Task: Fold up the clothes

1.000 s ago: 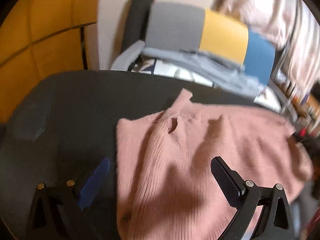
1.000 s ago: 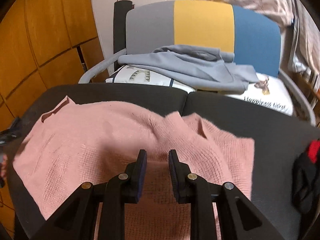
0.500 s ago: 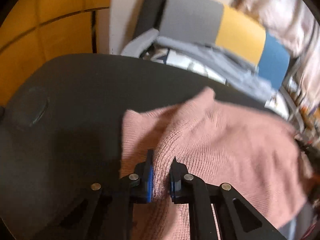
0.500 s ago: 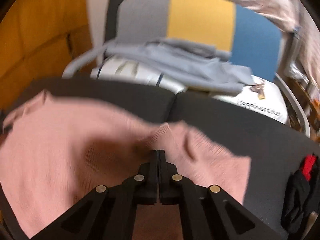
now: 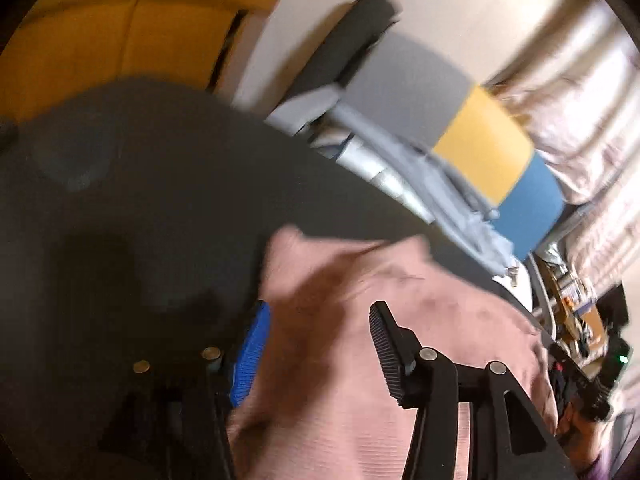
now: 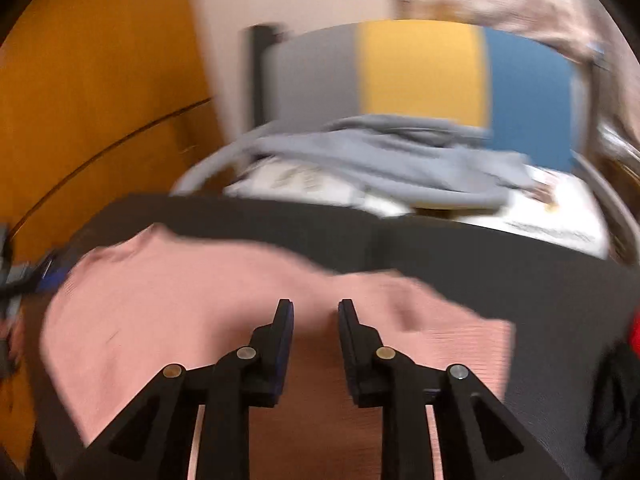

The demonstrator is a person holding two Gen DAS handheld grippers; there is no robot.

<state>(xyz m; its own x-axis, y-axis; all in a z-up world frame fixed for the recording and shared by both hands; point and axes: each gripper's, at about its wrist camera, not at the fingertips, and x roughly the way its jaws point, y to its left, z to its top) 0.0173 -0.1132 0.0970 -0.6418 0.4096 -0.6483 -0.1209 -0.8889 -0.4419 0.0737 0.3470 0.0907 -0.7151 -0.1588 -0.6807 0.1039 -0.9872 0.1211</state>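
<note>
Lying rumpled on the dark bench (image 6: pixel 500 276), the pink sweater (image 6: pixel 192 304) spreads toward its left edge. The left tool (image 5: pixel 316 344) hangs over it with fingers spread wide, holding nothing; the right tool (image 6: pixel 314 320) stands parted above the cloth. Beyond the far edge, a chair (image 6: pixel 420 68) carries grey clothing (image 6: pixel 384 156). A black-and-red thing (image 6: pixel 624 380) at the right edge is cut off. Motion blur smears everything.

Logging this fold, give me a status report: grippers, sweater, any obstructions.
Left gripper open, right gripper open, both over the pink sweater. Sweater lying on the dark table, not gripped. Black-and-red item at table's right edge, clear of it.
</note>
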